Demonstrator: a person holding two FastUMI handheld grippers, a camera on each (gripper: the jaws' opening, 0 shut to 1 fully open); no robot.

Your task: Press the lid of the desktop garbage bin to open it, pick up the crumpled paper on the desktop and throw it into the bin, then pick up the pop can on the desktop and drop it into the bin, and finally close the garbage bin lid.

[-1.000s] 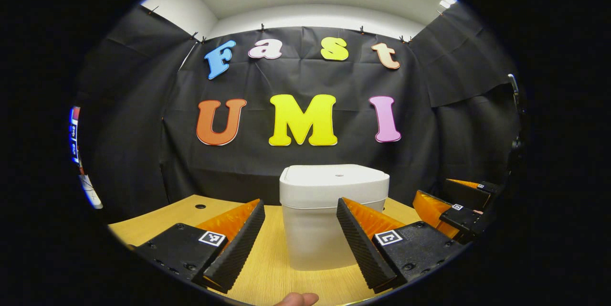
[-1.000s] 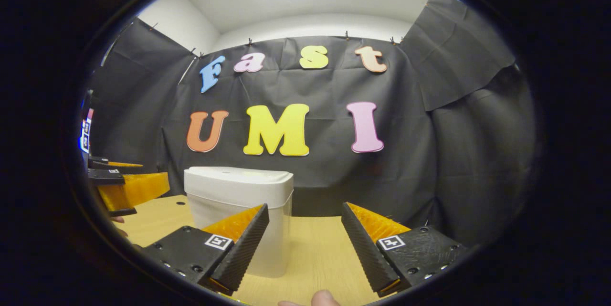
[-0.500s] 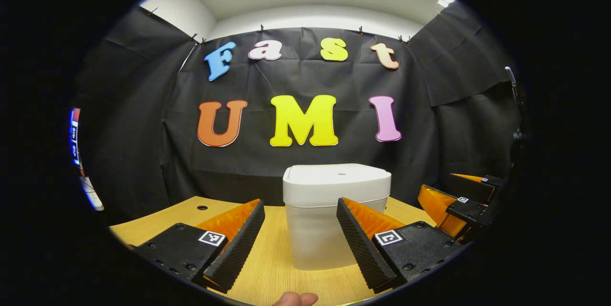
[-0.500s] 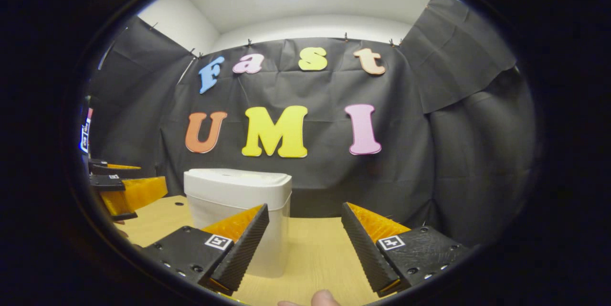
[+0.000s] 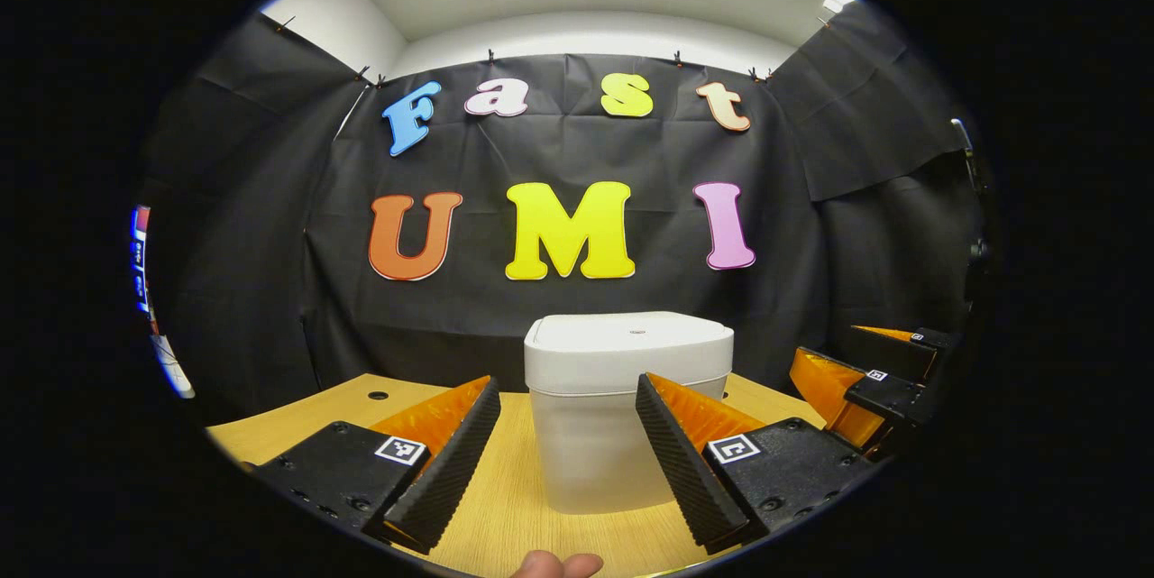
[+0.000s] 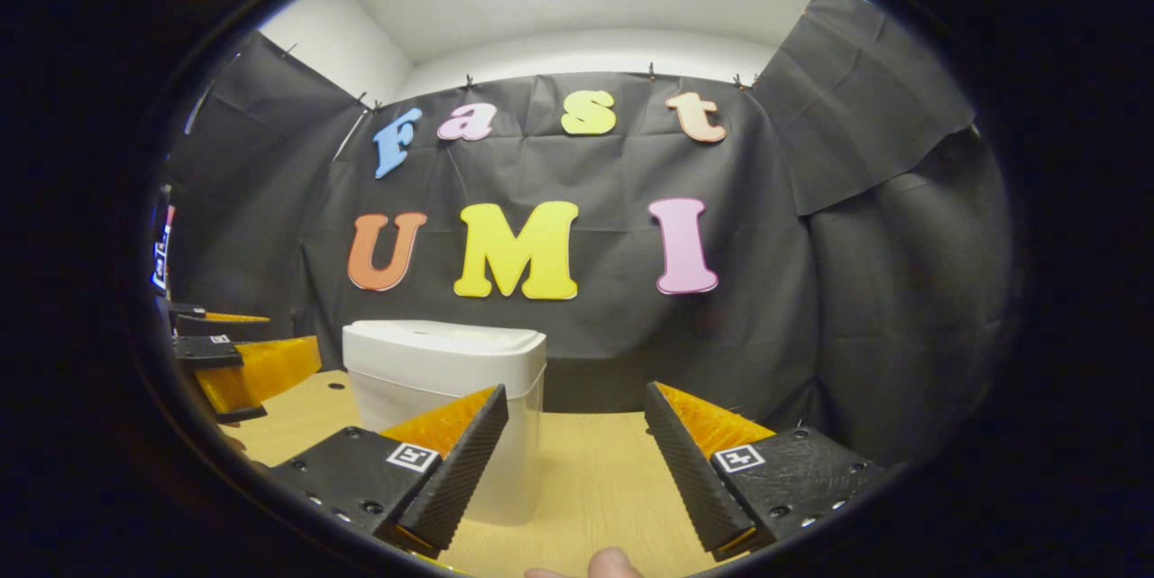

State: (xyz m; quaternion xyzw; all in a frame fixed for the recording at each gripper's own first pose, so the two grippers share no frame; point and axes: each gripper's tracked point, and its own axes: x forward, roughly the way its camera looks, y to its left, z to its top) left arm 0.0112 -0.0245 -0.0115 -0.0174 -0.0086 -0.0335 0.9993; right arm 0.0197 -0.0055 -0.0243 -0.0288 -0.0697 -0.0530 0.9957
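A white desktop bin [image 5: 622, 416] with its flat lid [image 5: 631, 336] down stands on the wooden table [image 5: 505, 515], straight ahead in the left gripper view. My left gripper [image 5: 566, 398] is open, its fingers framing the bin from short of it, nothing between them. In the right gripper view the same bin [image 6: 446, 398] sits left of centre with its lid [image 6: 446, 339] down. My right gripper [image 6: 575, 407] is open and holds nothing; its left finger overlaps the bin's right side. The right gripper [image 5: 870, 380] shows at the right edge of the left gripper view, the left gripper [image 6: 234, 362] at the left edge of the right one.
Black cloth walls close the booth behind and to both sides. The table [image 6: 586, 470] runs back to the cloth, with a small round hole [image 5: 379, 395] near its far left. A fingertip [image 5: 554, 564] shows at the bottom edge, and another fingertip [image 6: 604, 564] likewise.
Both views have shifted only slightly; the bin sits a touch further left in each. Both grippers stay open and the lid stays down.
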